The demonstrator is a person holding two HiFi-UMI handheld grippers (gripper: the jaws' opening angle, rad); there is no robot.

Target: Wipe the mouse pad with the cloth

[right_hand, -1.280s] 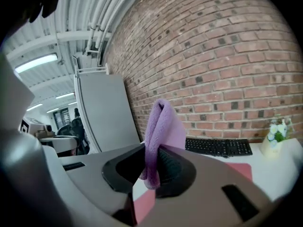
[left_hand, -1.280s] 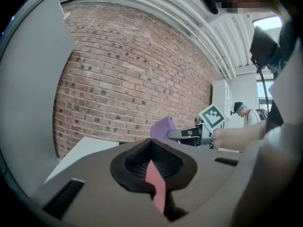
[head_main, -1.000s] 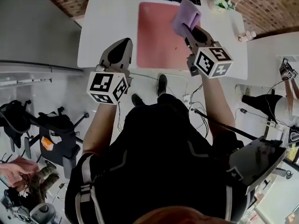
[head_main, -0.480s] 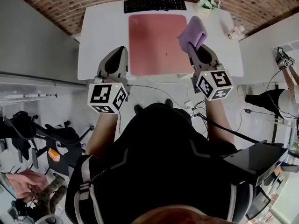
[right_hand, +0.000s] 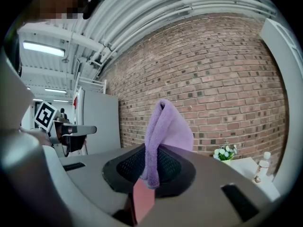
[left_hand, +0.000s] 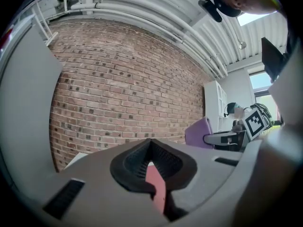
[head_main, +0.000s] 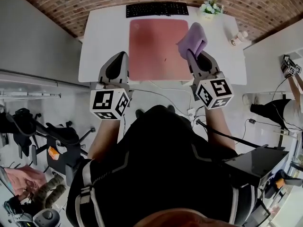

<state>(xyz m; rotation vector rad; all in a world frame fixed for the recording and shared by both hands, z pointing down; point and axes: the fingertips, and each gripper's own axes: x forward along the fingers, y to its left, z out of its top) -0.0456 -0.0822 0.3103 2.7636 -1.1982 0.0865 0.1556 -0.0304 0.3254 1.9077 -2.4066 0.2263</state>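
A red mouse pad [head_main: 158,47] lies on the white desk [head_main: 104,37], just in front of a black keyboard [head_main: 156,9]. My right gripper [head_main: 193,56] is shut on a purple cloth [head_main: 194,39], held up in the air over the pad's right edge. In the right gripper view the cloth [right_hand: 165,134] stands up folded between the shut jaws. My left gripper [head_main: 116,65] hovers at the desk's near edge, left of the pad, jaws shut with nothing between them. In the left gripper view a strip of the red pad [left_hand: 155,186] shows below the jaws and the cloth [left_hand: 199,133] shows at right.
A small pot of flowers [head_main: 210,6] and a small bottle [head_main: 238,37] stand at the desk's right side. A brick wall runs behind the desk. Cables trail on the floor under the desk's near edge. Office chairs [head_main: 52,136] stand at the left.
The right gripper with the cloth has drawn back from the pad's far right corner toward its near right side. The left gripper has stayed at the near edge.
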